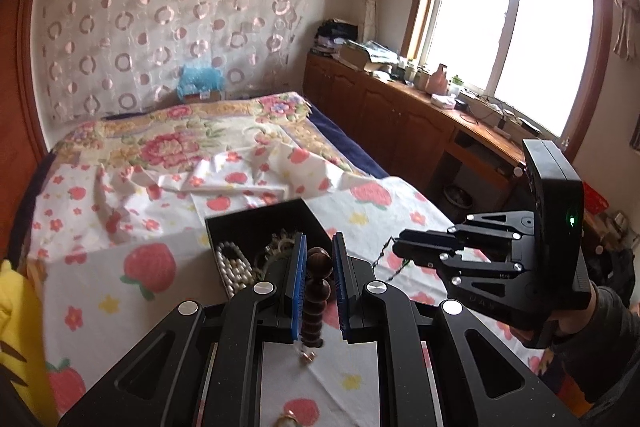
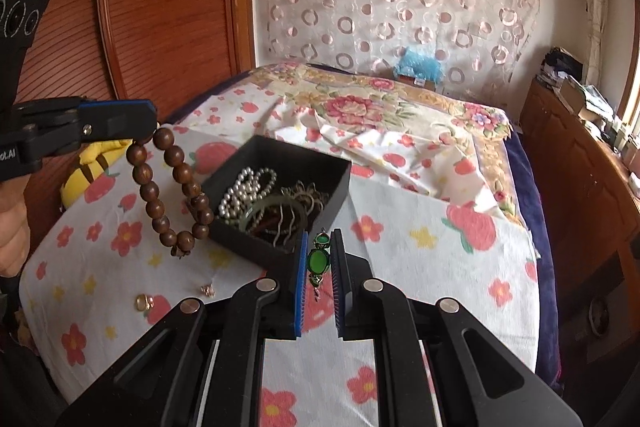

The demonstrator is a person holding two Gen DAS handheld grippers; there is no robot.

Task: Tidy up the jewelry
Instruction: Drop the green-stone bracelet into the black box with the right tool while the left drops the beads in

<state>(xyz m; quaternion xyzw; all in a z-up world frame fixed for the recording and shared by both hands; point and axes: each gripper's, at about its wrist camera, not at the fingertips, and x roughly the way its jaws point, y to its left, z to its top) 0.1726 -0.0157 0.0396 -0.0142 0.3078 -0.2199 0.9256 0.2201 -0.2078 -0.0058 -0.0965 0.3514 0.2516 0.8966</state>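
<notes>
Left tool (image 2: 154, 125): clenched on the wooden bead bracelet (image 2: 170, 193), held above the bed's left portion; in its own view the blue pads (image 1: 298, 287) flank the bead column (image 1: 316, 301).
Wooden bead bracelet: hangs as a loop from the left tool, its lower end just beside the near-left corner of the jewelry box (image 2: 276, 203); whether it touches the box cannot be told.
Right tool (image 2: 319, 259): clenched on a green-stone chain (image 2: 318, 259), pinched between its blue pads, just in front of the box's near edge.
Green-stone chain: oval green stones in a metal setting, hanging down between the pads; in the left wrist view a thin dark chain (image 1: 386, 259) trails below the right tool (image 1: 396, 247).
Jewelry box: black, open-topped, resting on the strawberry-print sheet (image 2: 420, 227) of the bed.
Box contents: pearl strand (image 2: 248, 193), pale green bangle (image 2: 268, 213), tangled metal pieces.
Loose items: two small gold-toned pieces (image 2: 143, 303) (image 2: 207, 290) lying on the sheet, near-left of the box.
</notes>
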